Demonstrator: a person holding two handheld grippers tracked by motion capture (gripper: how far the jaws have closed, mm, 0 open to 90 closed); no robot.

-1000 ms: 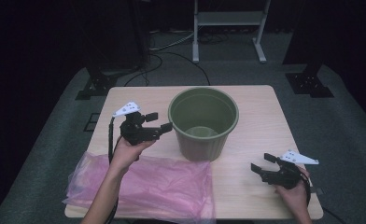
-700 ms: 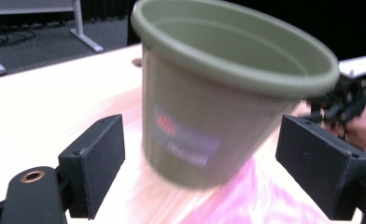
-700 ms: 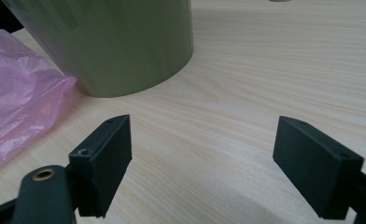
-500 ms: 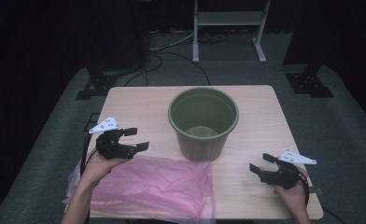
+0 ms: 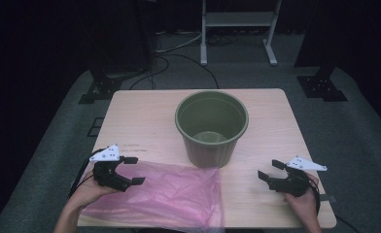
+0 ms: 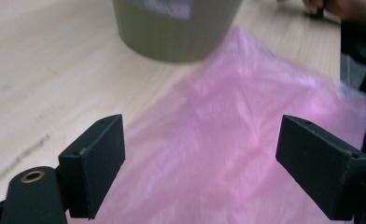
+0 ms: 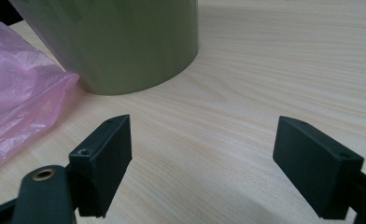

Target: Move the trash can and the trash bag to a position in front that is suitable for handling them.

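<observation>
An olive-green plastic bin (image 5: 212, 127) stands upright in the middle of the wooden table (image 5: 140, 121); its inside looks bare. A pink plastic bag (image 5: 171, 194) lies flat along the table's front edge, its right end reaching the bin's foot. My left gripper (image 5: 132, 170) hovers open over the bag's left end, nothing between its jaws. In the left gripper view the bag (image 6: 228, 140) spreads under the wide-open left gripper (image 6: 202, 163), with the bin (image 6: 176, 28) beyond. My right gripper (image 5: 270, 170) is open near the front right, facing the bin (image 7: 111, 42); the right gripper (image 7: 202, 163) holds nothing.
The table sits on grey carpet. A white metal stand (image 5: 237, 29) and cables (image 5: 179, 53) lie on the floor behind it. Black stand bases (image 5: 322, 85) flank the far corners. Bare tabletop lies left, right and behind the bin.
My left gripper has drawn back from beside the bin toward the front left, down over the bag's left end. The right gripper has barely moved.
</observation>
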